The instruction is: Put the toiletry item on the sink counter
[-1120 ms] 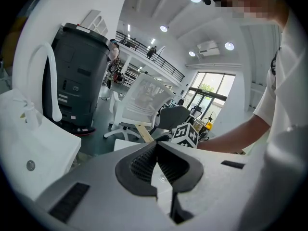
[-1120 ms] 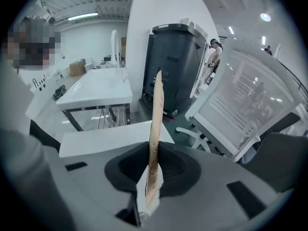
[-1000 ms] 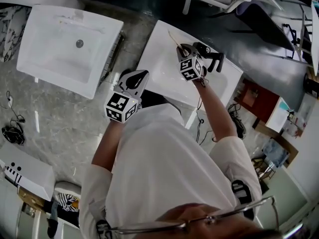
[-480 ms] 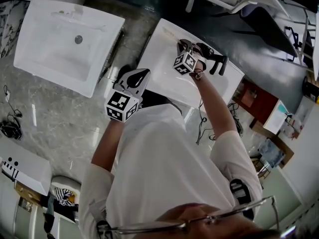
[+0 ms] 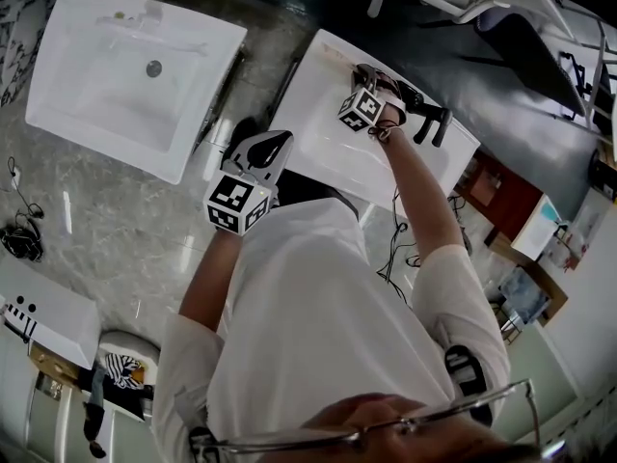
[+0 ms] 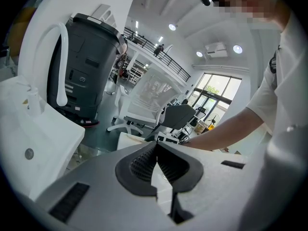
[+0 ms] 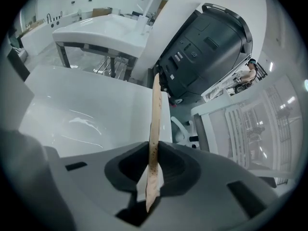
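We had the toiletry item [image 7: 155, 124], a thin tan speckled stick, clamped edge-on in the right gripper [image 7: 154, 153]: jaws narrow, pads pressing on it. It stuck straight out ahead of the jaws, its far end over the back rim of the white sink [image 7: 91, 114]. We couldn't tell whether it touched the rim. The basin lay below and to the left of those jaws. Past the stick's tip, ahead and to the right, we saw a dark grey machine [image 7: 202, 52]. The left gripper [image 6: 157, 146] was closed on nothing, pad tips together, held back by the sink's front edge, well apart from the right gripper. Ahead of its jaws stood a white chair [image 6: 147, 97], and the person's right arm [image 6: 226, 129] reached across to the right of them. A second white sink [image 5: 135, 75] lay off to the left gripper's left.
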